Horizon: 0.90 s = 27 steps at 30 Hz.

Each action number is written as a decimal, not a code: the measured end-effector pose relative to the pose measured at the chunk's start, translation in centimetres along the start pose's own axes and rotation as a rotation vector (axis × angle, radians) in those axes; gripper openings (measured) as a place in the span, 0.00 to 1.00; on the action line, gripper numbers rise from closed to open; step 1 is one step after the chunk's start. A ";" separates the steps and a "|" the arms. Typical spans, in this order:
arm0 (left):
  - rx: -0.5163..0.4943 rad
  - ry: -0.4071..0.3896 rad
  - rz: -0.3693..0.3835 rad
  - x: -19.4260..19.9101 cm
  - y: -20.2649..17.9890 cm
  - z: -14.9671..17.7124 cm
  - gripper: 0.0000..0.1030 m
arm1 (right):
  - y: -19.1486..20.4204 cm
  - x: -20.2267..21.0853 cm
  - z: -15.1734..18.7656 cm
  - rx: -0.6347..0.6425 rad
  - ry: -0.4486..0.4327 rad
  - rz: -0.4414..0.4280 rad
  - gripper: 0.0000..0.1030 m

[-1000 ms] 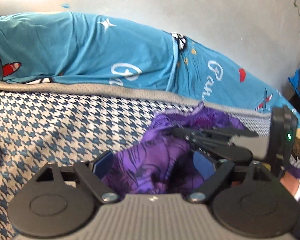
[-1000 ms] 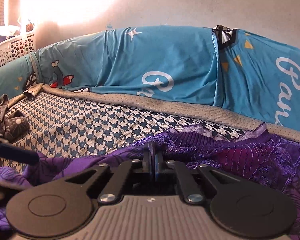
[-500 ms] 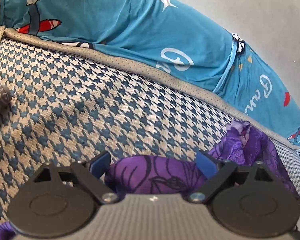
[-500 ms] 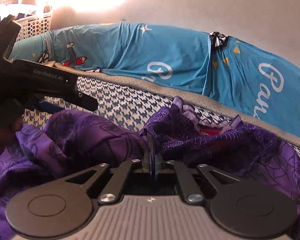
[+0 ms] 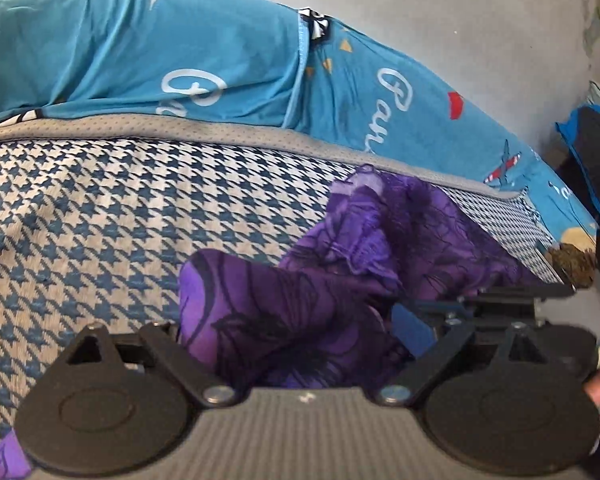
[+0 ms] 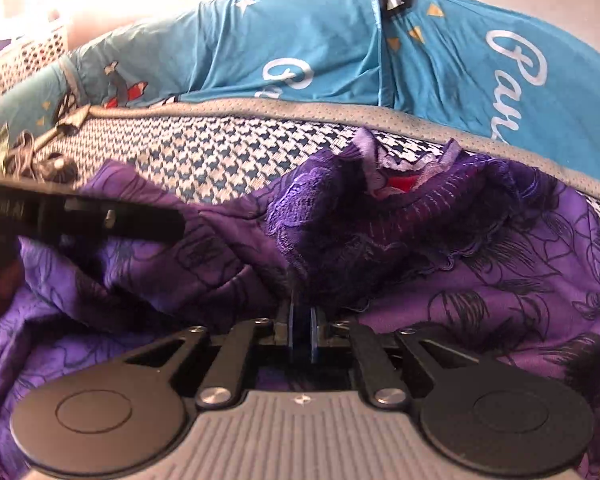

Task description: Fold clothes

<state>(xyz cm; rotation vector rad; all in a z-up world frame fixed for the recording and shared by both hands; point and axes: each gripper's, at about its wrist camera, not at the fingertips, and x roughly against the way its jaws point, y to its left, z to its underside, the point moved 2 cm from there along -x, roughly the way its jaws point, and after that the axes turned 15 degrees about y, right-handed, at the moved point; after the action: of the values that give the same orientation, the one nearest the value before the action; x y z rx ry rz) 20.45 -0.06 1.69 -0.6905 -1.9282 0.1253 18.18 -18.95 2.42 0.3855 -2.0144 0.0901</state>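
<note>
Two fingers of the right gripper [image 6: 301, 330] sit almost pressed together with a small gap, and whether they pinch the purple dress [image 6: 480, 280] I cannot tell, but their jaws have just been opening a little. The left gripper [image 5: 296, 332] has its fingers spread wide, with a puffy fold of the dress lying between them. The dress is bunched up on the blue and white checked bed [image 5: 100, 216], and a blue sheet [image 5: 228, 60] with white writing lies behind it by the wall [image 5: 460, 12].
</note>
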 end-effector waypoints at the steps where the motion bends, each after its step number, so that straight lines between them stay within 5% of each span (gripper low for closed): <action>1: -0.015 0.001 0.001 0.0 -0.4 0.2 0.89 | -0.4 0.5 -0.2 -0.019 -0.017 -0.019 0.10; 8: -0.055 -0.003 0.028 0.8 -1.8 1.0 0.90 | -1.2 2.9 -1.9 -0.086 -0.170 -0.048 0.12; 10: -0.065 0.000 0.027 0.9 -2.0 1.2 0.90 | -0.9 2.8 -2.3 -0.087 -0.189 -0.061 0.20; 14: -0.088 0.006 0.027 1.0 -2.3 1.6 0.90 | 0.2 1.8 -3.1 -0.038 -0.205 -0.048 0.33; 27: -0.145 0.019 0.015 1.5 -3.2 2.1 0.90 | 1.0 -2.6 -4.3 0.027 -0.171 0.048 0.33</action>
<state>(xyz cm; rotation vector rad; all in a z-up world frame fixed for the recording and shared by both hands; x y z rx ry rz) 16.90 -1.45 3.17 -0.7991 -1.9276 -0.0123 22.64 -16.37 2.27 0.3732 -2.1938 0.1175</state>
